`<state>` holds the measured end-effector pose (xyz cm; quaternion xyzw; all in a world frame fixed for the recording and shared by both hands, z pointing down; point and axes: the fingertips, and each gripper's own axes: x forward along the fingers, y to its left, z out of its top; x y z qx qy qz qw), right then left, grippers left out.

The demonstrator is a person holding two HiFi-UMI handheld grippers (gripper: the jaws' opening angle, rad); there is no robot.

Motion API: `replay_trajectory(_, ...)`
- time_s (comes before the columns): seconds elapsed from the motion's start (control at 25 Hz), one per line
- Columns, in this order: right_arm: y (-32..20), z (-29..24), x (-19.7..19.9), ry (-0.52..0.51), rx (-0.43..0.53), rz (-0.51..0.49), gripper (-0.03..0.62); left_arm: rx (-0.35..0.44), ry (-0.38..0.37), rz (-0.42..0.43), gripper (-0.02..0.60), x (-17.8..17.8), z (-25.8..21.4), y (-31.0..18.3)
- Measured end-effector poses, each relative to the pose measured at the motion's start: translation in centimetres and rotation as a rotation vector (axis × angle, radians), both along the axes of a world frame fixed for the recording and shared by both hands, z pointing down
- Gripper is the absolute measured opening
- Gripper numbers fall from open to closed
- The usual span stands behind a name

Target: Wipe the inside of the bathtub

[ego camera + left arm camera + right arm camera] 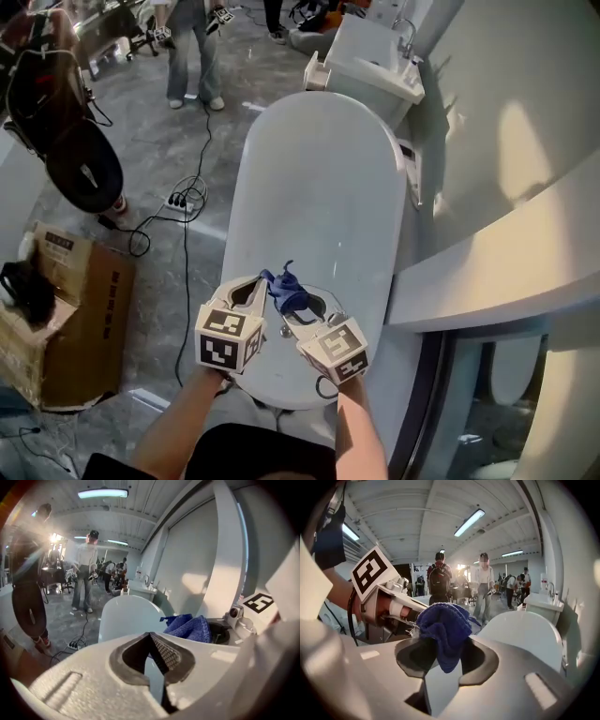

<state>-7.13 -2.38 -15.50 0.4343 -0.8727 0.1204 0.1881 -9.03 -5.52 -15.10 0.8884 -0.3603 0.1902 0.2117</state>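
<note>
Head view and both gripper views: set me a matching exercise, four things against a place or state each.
Things:
1. blue cloth
2. left gripper
3. cardboard box
4. bathtub

Places or states:
A. on the floor, left of the bathtub
B. jaws together, nothing between them
C. clamped in the right gripper
D. below both grippers

Pairs: 1-C, 2-B, 3-A, 4-D

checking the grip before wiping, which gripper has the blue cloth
The right gripper, jaws shut on the blue cloth; the left gripper is shut, empty.
</note>
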Motion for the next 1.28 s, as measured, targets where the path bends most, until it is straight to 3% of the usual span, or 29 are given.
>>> replay_trajectory(0.32, -2.2, -10.3, 1.0, -0.103, 0.187, 0.077, 0.132, 0.202, 0.056, -0.030, 0.002, 0.7, -10.3, -2.0)
replay_trajectory(0.6, -4.9, -17.6, 1.5, -0.120, 0.305, 0.147, 0.133, 0.343, 0.106, -0.067, 0.002, 0.9, -17.7, -3.9)
replay_trajectory(1.0, -3.7, -23.7, 5.6, -0.248, 0.463, 0.301, 0.132, 0.662, 0.031, -0.131, 0.002, 1.3, -25.7, -2.7)
replay_trajectory(1.28, -1.3, -23.4, 8.6, -0.200, 0.478, 0.311, 0.127, 0.655, 0.047, -0.137, 0.002, 4.6, -24.7, -0.5)
